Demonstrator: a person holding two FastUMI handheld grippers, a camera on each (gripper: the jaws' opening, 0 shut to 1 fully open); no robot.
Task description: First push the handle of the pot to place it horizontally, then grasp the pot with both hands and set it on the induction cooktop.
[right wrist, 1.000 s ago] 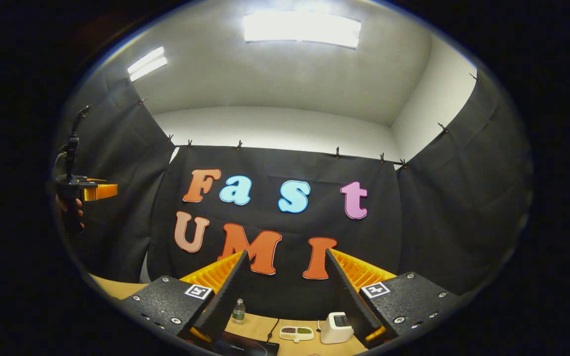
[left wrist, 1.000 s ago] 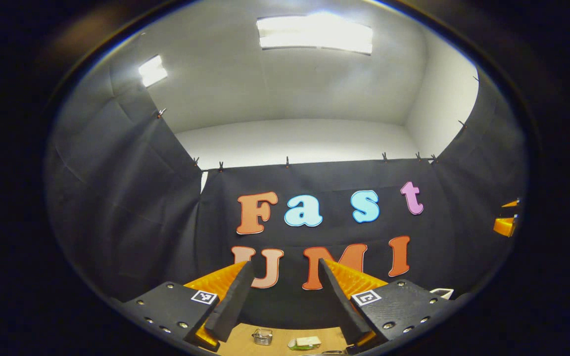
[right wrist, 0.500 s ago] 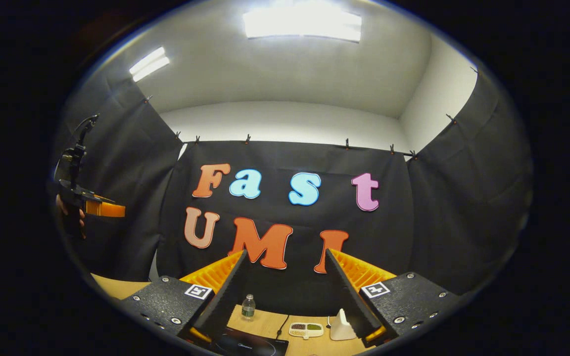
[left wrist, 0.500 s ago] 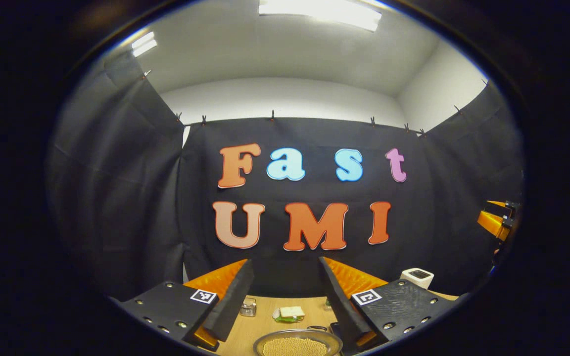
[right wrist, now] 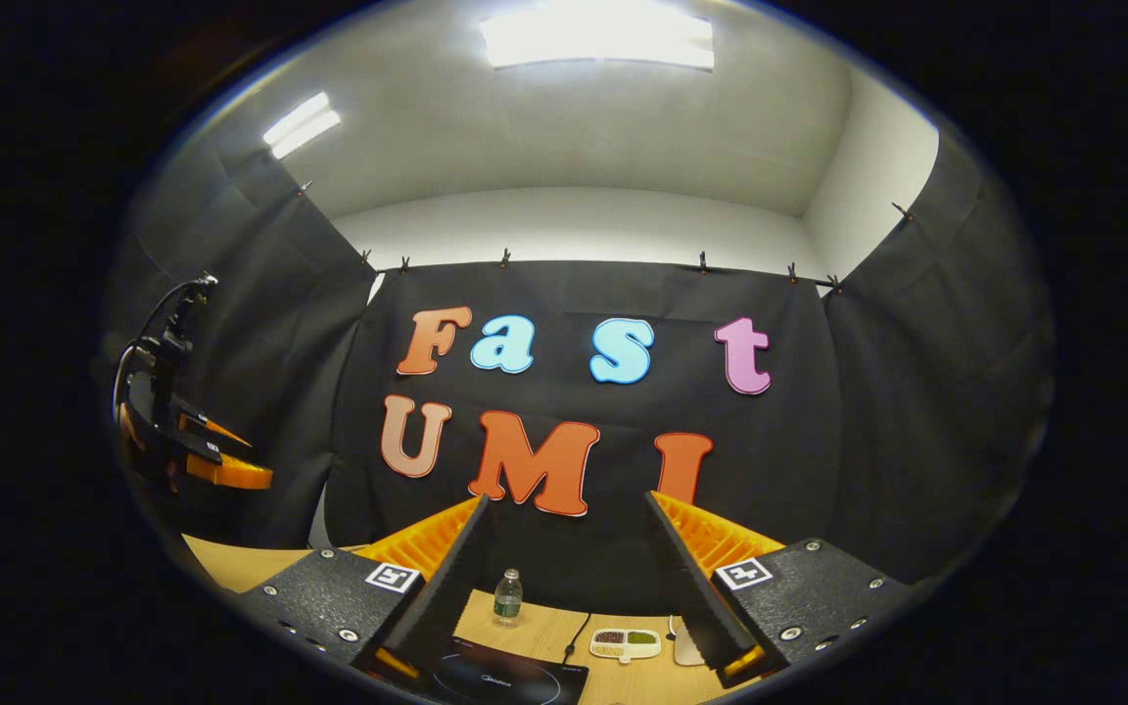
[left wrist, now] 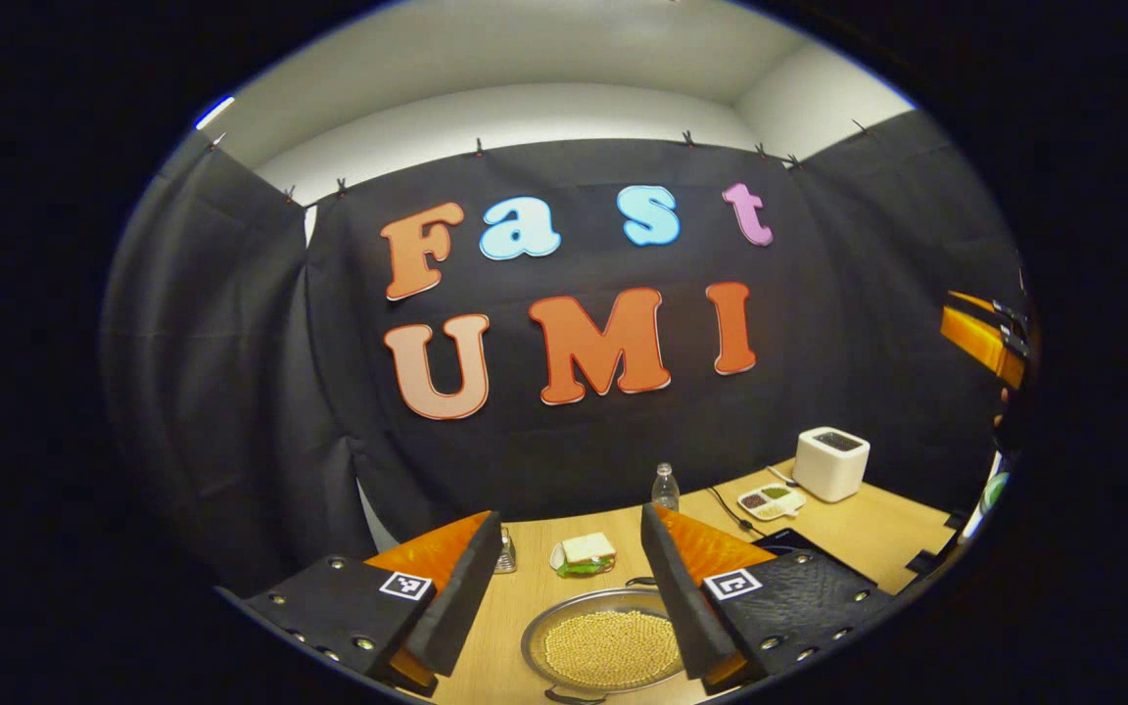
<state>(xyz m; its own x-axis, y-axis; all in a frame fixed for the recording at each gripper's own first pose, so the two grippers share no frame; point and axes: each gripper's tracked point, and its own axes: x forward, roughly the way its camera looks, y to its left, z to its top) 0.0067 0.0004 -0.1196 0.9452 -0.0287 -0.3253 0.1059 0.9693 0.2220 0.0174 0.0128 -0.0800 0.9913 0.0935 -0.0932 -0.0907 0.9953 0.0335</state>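
In the left gripper view a shallow metal pot [left wrist: 603,646] full of yellow beans sits on the wooden table, low between my left gripper's fingers. One small dark handle [left wrist: 564,696] points toward me, another [left wrist: 640,582] lies at its far rim. My left gripper [left wrist: 569,534] is open, high above the pot. The black induction cooktop [right wrist: 505,679] lies low in the right gripper view, and its corner [left wrist: 791,540] shows right of the pot. My right gripper [right wrist: 564,509] is open and holds nothing. The left gripper [right wrist: 207,455] hangs at the far left of the right gripper view.
On the table [left wrist: 877,529] behind the pot are a sandwich on a plate [left wrist: 584,554], a small glass jar [left wrist: 506,556], a water bottle [left wrist: 663,487], a divided dish of seeds [left wrist: 771,500] and a white box appliance [left wrist: 830,463]. A cable [right wrist: 579,632] runs to the cooktop.
Both cameras have tipped downward, the left one much more. The pot, bottle and table have come into the left gripper view. Both grippers stay open.
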